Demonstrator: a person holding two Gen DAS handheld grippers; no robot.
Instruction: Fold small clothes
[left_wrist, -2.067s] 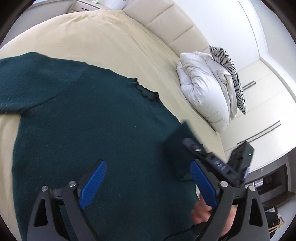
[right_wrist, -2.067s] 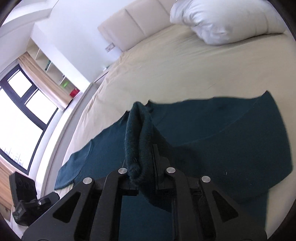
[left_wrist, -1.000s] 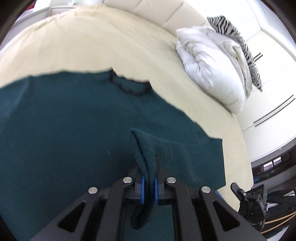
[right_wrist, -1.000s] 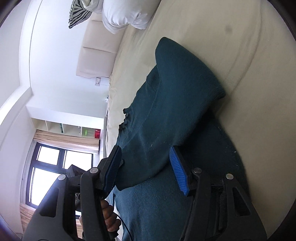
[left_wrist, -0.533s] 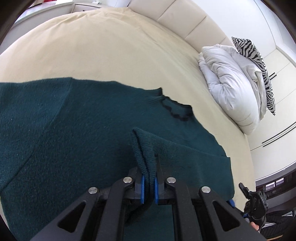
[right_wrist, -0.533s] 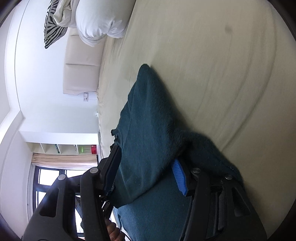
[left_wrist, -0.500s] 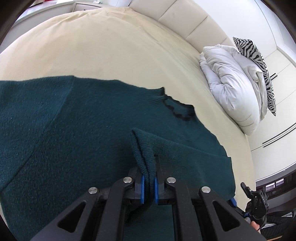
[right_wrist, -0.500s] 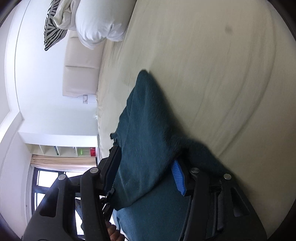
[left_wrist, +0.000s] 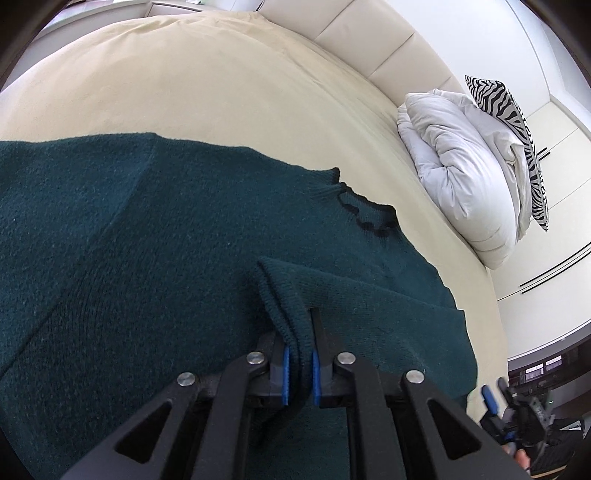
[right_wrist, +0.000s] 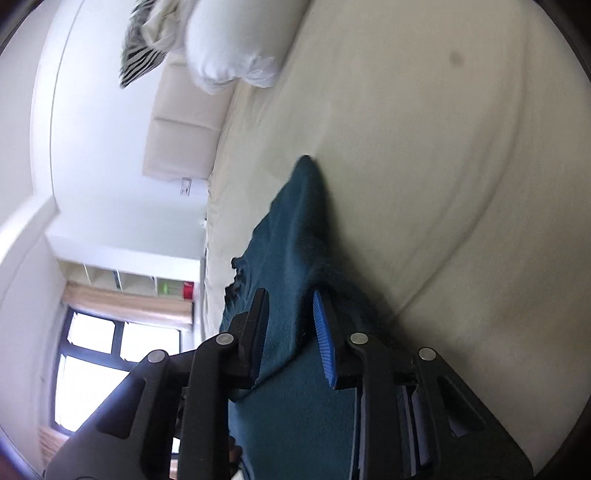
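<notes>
A dark green knit sweater (left_wrist: 155, 251) lies spread on the cream bed, collar (left_wrist: 364, 210) toward the pillows. One sleeve (left_wrist: 369, 310) is folded across the body. My left gripper (left_wrist: 298, 363) is shut on that sleeve's cuff, just above the sweater's chest. In the right wrist view the sweater (right_wrist: 295, 236) runs away from the camera. My right gripper (right_wrist: 290, 325) is partly open, its jaws either side of a raised fold of the sweater's edge, not pinching it.
The cream bed (left_wrist: 207, 81) extends beyond the sweater. A white duvet (left_wrist: 461, 166) and a zebra pillow (left_wrist: 517, 122) sit by the headboard (left_wrist: 369, 40). The right gripper shows at the left view's lower right (left_wrist: 517, 417). A window (right_wrist: 110, 362) is to the left.
The left gripper stays shut on the cuff and has shifted slightly, bringing the collar more central. The right gripper's jaws have narrowed around the fold at the sweater's edge.
</notes>
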